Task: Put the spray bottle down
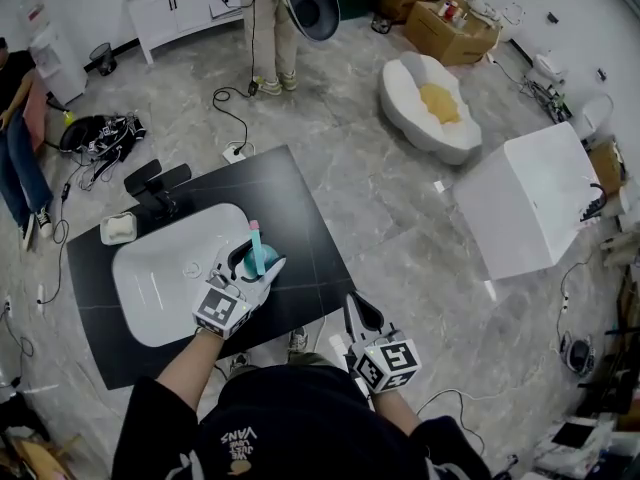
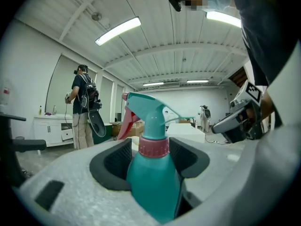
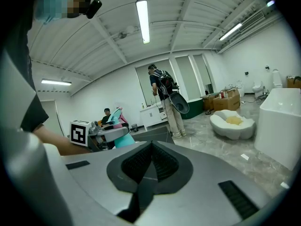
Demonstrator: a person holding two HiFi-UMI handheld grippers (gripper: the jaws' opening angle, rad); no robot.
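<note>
A teal spray bottle [image 1: 256, 244] with a pink collar and pink trigger stands upright in my left gripper [image 1: 252, 268], which is shut on its body. It hangs over the right rim of the white sink basin [image 1: 150, 278] set in a black counter [image 1: 300, 203]. In the left gripper view the bottle [image 2: 153, 178] fills the gap between the dark pads [image 2: 115, 161] of the left gripper [image 2: 155, 147]. My right gripper [image 1: 359, 306] hangs off the counter's right front edge, shut and empty; its jaws [image 3: 150, 147] meet in the right gripper view, where the bottle [image 3: 116, 117] shows at the left.
A black faucet [image 1: 155, 183] and a soap dish [image 1: 118, 228] stand behind the basin. A white block [image 1: 530, 208] and a white shell-shaped seat [image 1: 430, 103] are on the floor to the right. A person [image 1: 270, 38] stands at the back; cables [image 1: 235, 118] trail over the floor.
</note>
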